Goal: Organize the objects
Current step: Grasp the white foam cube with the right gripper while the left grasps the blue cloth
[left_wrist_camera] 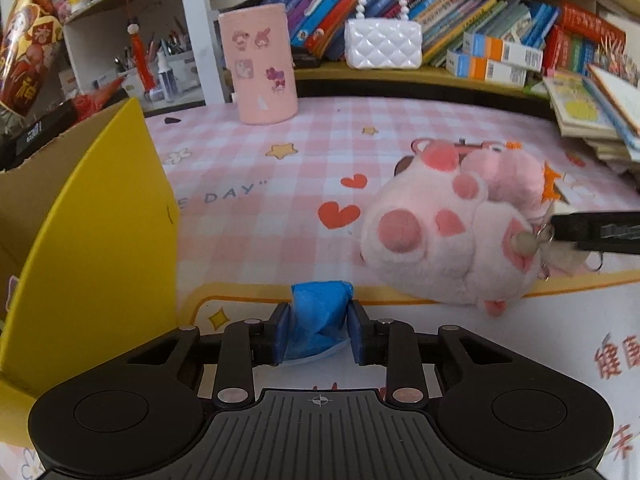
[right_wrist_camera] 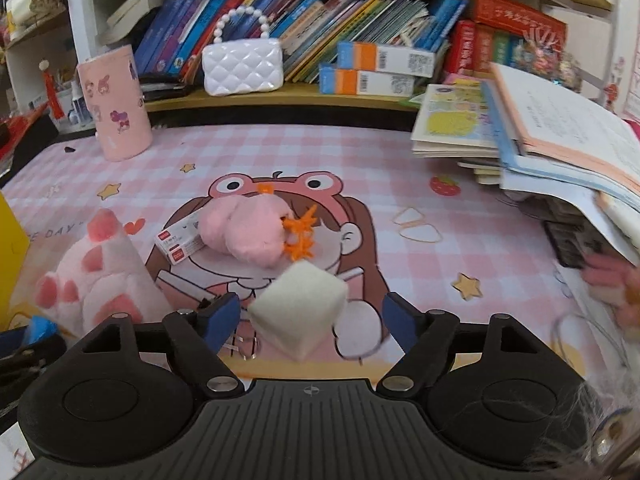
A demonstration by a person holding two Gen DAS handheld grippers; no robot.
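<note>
1. The left tool (left_wrist_camera: 319, 326) is clamped tight on a crumpled blue packet (left_wrist_camera: 318, 312), both pads pressing its sides, low over the near edge of the bench (left_wrist_camera: 256, 200).
2. The right tool (right_wrist_camera: 310, 316) stands wide open. A white foam cube (right_wrist_camera: 298, 300) sits tilted between the fingers, nearer the left one, and neither pad presses on it.
3. In the left wrist view a pink paw plush (left_wrist_camera: 432, 240) lies at 3 o'clock from the blue packet, at the bench's near edge; a yellow box (left_wrist_camera: 100, 240) stands at 9 o'clock.
4. In the right wrist view a second pink plush (right_wrist_camera: 248, 232) lies at 12 o'clock from the cube, resting partly on a small white carton (right_wrist_camera: 178, 242). An orange spiky piece (right_wrist_camera: 300, 236) touches its right side.
5. A pink sticker-covered cylinder (right_wrist_camera: 114, 108) stands at 11 o'clock, far back; a stack of books (right_wrist_camera: 520, 140) lies at 2 o'clock.
</note>
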